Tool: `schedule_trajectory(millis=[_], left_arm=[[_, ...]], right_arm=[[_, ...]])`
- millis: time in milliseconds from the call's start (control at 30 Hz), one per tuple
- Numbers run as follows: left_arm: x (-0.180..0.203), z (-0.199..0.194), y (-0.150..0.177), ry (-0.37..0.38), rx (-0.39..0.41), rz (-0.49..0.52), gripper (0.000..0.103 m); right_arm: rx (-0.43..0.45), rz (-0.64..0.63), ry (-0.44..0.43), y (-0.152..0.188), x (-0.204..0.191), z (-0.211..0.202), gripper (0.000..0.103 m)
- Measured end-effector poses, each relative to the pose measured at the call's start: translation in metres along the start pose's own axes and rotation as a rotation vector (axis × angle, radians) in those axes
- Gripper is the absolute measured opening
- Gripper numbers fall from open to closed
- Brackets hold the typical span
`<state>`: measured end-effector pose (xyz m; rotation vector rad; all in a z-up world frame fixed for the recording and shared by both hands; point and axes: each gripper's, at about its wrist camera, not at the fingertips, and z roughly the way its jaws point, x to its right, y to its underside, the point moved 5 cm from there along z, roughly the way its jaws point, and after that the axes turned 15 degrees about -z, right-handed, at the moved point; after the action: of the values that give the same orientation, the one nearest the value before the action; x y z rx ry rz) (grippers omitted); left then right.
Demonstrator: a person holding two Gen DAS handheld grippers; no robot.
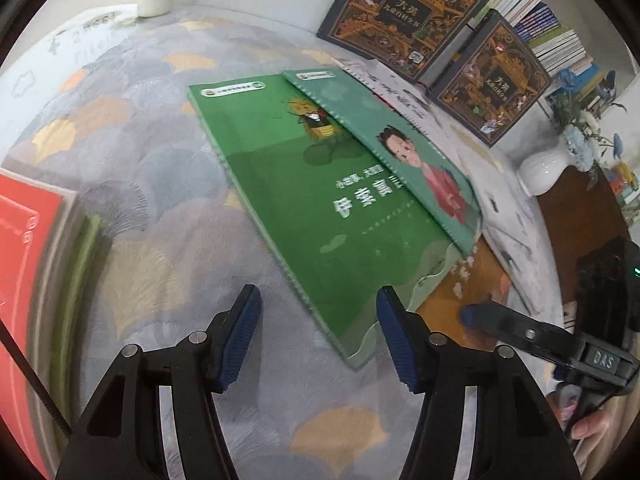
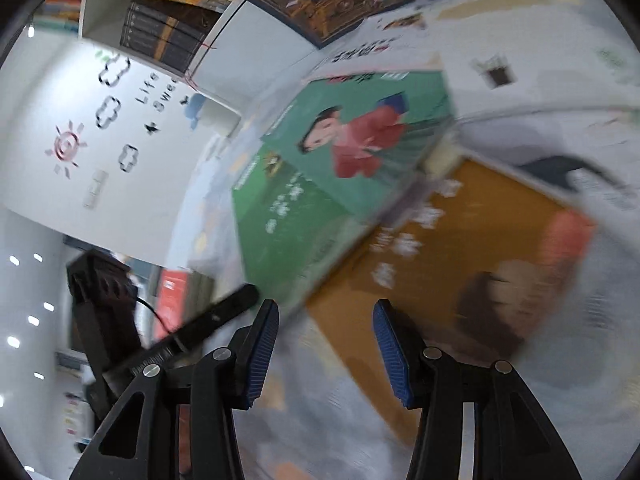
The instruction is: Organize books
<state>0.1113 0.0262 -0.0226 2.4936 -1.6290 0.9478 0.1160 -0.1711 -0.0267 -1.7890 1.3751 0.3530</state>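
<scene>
Left wrist view: I count two green books (image 1: 320,216), overlapping; two dark volumes (image 1: 404,12) upright, possibly more. Left gripper (image 1: 318,340) and right gripper (image 2: 326,354) both gape, empty.

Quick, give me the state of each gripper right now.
Left gripper: open, holding nothing, above the near corner of the green book.
Right gripper: open, holding nothing, above the orange book.

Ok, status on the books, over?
Left gripper open, empty. Right gripper open, empty. Green book flat on cloth, teal book overlapping it. Nothing blocking.
</scene>
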Motion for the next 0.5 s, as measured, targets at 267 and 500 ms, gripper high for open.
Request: schedule_trajectory(millis=[267,500], left_arm=[[0.008,0.004,-0.008,0.174,-0.074,-0.077,0.057],[0.012,-0.004,-0.012,0.248,-0.052,-0.096,0.057]], right_arm=[[0.043,0.097,-0.066,-0.002,0.0,0.012,0.042],[0.13,0.172,-0.036,-0.01,0.0,0.019,0.042]])
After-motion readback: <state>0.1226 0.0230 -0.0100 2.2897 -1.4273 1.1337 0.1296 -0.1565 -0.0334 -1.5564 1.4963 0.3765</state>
